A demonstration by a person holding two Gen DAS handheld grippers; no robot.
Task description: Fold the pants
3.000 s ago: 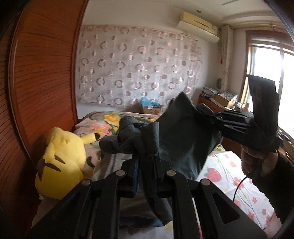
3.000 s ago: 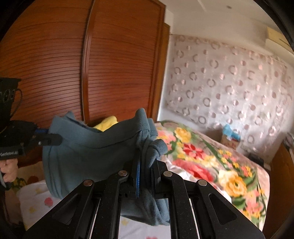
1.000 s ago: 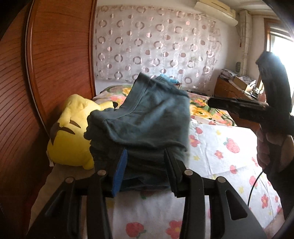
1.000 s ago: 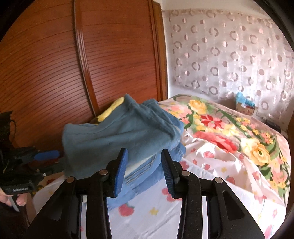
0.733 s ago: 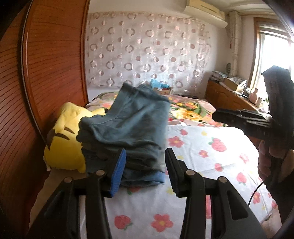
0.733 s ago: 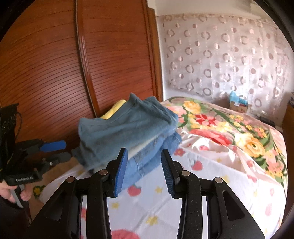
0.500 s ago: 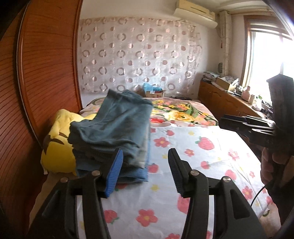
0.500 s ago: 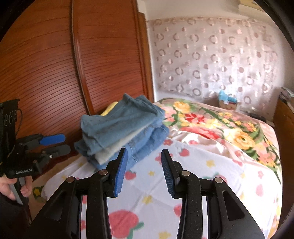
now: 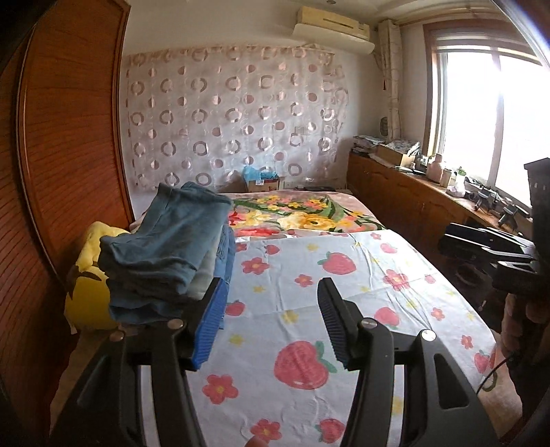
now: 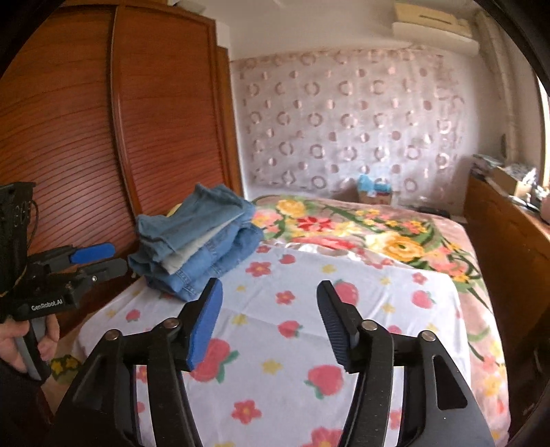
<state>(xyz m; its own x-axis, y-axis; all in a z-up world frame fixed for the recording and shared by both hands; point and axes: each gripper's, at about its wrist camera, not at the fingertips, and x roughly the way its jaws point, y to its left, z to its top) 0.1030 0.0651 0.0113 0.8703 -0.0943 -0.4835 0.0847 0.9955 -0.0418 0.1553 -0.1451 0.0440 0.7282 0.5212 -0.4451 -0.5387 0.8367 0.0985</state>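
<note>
Since both grippers stand clear of the cloth, the fold reads as finished; details follow.

Pants: the folded blue-grey pants (image 9: 165,240) lie on top of a stack of folded clothes (image 10: 202,261) at the far left side of the bed, against a yellow plush toy (image 9: 86,292) and close to the wardrobe.

Progress: judged from how it lies, the piece is folded and stacked; no loose garment shows on the sheet, so whether more pants are left I cannot tell.

Left gripper: the left gripper (image 9: 271,326) has its jaws opening, with nothing between them but bare sheet; the stack sits just beyond its blue finger.

Right gripper: the right gripper (image 10: 270,323) has its jaws opening too, empty, and stands apart from the stack.

Surface: a white sheet (image 9: 343,292) printed with strawberries and small flowers covers the near part of the bed, lying fairly flat with light creases; a floral blanket (image 10: 378,233) covers the far part.

Room: a reddish slatted wooden wardrobe (image 10: 86,120) on the left, a circle-patterned curtain (image 9: 233,120) on the far wall, an air conditioner (image 9: 333,24) above it, a bright window (image 9: 488,120) and a low cluttered wooden cabinet (image 9: 405,199) on the right.
</note>
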